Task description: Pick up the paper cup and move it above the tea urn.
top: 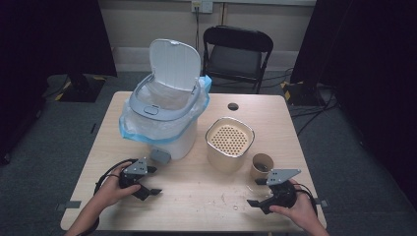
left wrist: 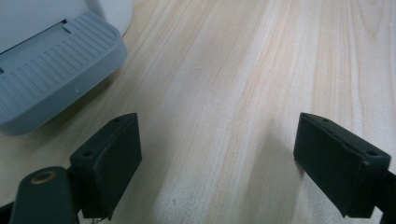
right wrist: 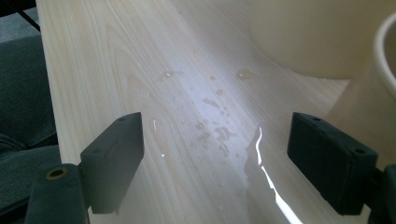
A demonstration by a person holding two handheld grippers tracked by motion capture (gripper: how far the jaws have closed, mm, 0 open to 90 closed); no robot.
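**Both claws parked and released near the paper cup**

High view: the left claw (top: 146, 180) rests low on the tabletop (top: 196, 196) at about 7 o'clock, its jaws spread and holding nothing, just beside the grey pedal (top: 160, 156) of the white bin (top: 164, 105), whose lid stands up and whose liner bag folds over the rim. The right claw (top: 259, 192) sits at about 5 o'clock, likewise released, with the small brown paper cup (top: 261, 165) just beyond it toward 12 o'clock. A beige canister (top: 229, 143) with a perforated top stands just beside the cup. I judge this a resting step with no grasp begun; the next move probably calls for the right claw to rise and close round the cup's wall, keeping it upright.

Left gripper view: jaws wide apart over bare wood, the ribbed pedal (left wrist: 51, 70) at 10 o'clock.

Right gripper view: jaws wide apart; spilled water droplets (right wrist: 212, 126) glisten on the tabletop between them. The cup's pale wall (right wrist: 373, 107) lies at 3 o'clock, the canister (right wrist: 308, 32) at 1 o'clock. The cup looks light and easily crushed.
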